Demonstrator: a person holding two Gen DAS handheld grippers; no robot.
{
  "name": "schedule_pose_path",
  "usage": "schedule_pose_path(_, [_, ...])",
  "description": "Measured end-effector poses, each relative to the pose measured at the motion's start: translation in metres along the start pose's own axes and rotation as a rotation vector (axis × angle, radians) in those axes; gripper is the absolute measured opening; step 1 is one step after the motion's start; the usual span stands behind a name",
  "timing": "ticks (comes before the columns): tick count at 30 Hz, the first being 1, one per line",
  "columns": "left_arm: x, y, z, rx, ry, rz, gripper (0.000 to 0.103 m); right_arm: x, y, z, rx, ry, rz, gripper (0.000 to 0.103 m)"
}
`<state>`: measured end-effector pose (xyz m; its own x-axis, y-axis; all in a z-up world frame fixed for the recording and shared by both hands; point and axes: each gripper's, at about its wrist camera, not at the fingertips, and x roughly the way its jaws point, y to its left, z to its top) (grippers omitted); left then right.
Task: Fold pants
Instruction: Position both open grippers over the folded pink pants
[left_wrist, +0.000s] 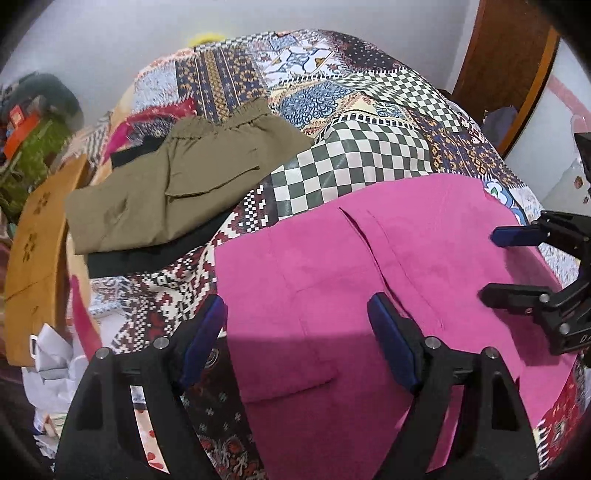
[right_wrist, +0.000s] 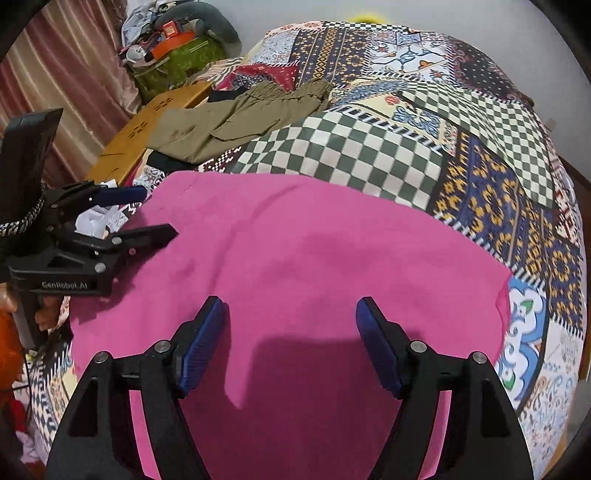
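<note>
On the patterned bedspread (right_wrist: 388, 155), folded pink pants (right_wrist: 295, 251), seemingly flat

Pink pants (left_wrist: 369, 295) cut off at btm edge; black garment (left_wrist: 155, 254) mostly hidden under olive pants (left_wrist: 166, 195), prob. folded.

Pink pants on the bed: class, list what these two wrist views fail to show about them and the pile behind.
- Pink pants: near end cut off by the left wrist view's bottom edge and the left gripper.
- Black garment: mostly hidden under olive pants.
- Right gripper: shadows the fabric beneath.
</note>
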<state>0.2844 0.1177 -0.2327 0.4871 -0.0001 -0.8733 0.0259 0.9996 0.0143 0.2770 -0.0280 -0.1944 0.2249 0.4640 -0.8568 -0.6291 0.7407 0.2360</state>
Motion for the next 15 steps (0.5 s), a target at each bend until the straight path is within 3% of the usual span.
schedule_pose_path(7, [-0.018, 0.004, -0.014, -0.027, -0.006, 0.002, 0.081, -0.018, -0.002, -0.029, 0.016, -0.004, -0.031, 0.076])
schedule_pose_path(15, [-0.037, 0.002, -0.033, 0.004, -0.010, 0.058, 0.084, -0.041, -0.007, -0.065, 0.059, -0.022, -0.074, 0.077])
